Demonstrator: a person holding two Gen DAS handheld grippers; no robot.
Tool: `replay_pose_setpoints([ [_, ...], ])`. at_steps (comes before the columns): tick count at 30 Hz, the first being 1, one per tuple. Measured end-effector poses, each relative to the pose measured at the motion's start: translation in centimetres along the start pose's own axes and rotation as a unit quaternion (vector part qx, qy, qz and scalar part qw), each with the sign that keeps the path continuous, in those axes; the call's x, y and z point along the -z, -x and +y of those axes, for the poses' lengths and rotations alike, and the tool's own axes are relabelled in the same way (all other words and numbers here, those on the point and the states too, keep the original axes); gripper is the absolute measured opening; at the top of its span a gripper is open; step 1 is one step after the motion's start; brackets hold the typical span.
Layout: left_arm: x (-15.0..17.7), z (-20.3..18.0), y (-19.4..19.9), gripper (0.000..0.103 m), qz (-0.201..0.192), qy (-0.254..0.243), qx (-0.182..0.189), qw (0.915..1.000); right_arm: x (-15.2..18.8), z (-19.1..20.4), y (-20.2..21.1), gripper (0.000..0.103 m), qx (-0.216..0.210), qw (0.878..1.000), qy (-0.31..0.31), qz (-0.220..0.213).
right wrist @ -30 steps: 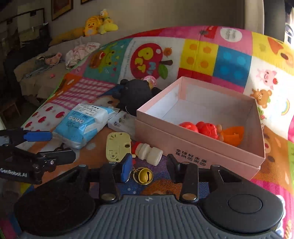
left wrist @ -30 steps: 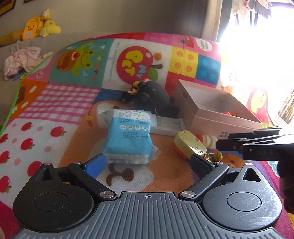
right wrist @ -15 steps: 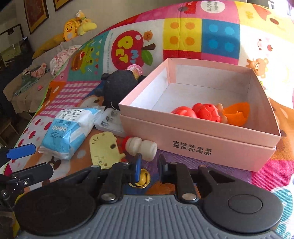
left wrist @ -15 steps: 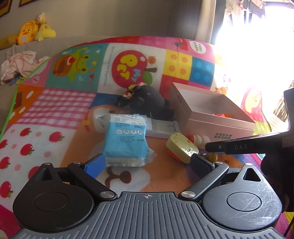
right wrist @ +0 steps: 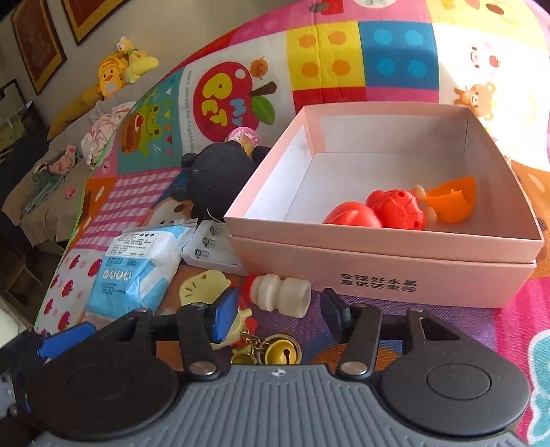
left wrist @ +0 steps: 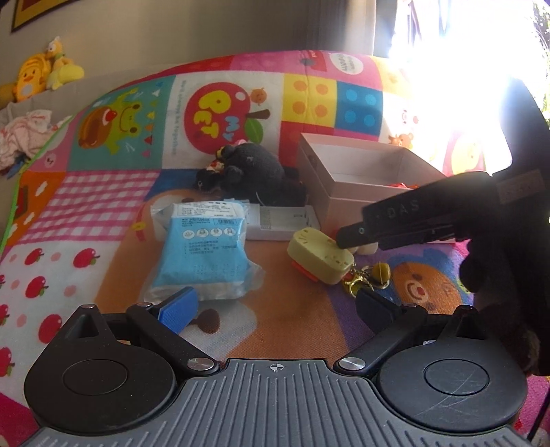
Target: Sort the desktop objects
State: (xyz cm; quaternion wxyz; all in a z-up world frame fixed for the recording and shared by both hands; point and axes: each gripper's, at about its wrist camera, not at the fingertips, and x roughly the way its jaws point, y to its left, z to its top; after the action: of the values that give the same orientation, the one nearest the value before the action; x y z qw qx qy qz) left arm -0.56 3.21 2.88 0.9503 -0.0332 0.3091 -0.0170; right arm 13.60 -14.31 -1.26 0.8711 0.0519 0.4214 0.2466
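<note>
The right gripper [right wrist: 280, 314], jaws opening around the small bottle [right wrist: 280, 295], could knock it against the pink box [right wrist: 378, 271]; the left gripper [left wrist: 275, 306] stays spread, empty.

The box [right wrist: 378, 275] is pink outside and white inside. The toys [right wrist: 392, 209] in it are red and orange. The packet [left wrist: 202, 251] is blue and white. The bear [right wrist: 216, 178] is black. The bell [right wrist: 280, 352] is gold. The mat [left wrist: 103, 203] has pink checks and red apples.

A grey wall [left wrist: 172, 31] stands at the far side, framed pictures [right wrist: 37, 44] hanging on it at the left; a beige sofa [right wrist: 44, 192] lies far left; blinding daylight floods a window [left wrist: 464, 51] far right.
</note>
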Motion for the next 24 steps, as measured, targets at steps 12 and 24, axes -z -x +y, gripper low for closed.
replay_pose_setpoints([
  [12, -1.0, -0.8, -0.3, 0.101, -0.002, 0.008, 0.035, 0.9994, 4.8, -5.2, 5.7, 0.029, 0.095, 0.993, 0.064, -0.030],
  [24, -4.5, -3.3, -5.3, 0.078, 0.051, 0.025, 0.019, 0.9982, 9.0, -7.2, 9.7, 0.079, 0.085, 0.991, 0.039, -0.101],
])
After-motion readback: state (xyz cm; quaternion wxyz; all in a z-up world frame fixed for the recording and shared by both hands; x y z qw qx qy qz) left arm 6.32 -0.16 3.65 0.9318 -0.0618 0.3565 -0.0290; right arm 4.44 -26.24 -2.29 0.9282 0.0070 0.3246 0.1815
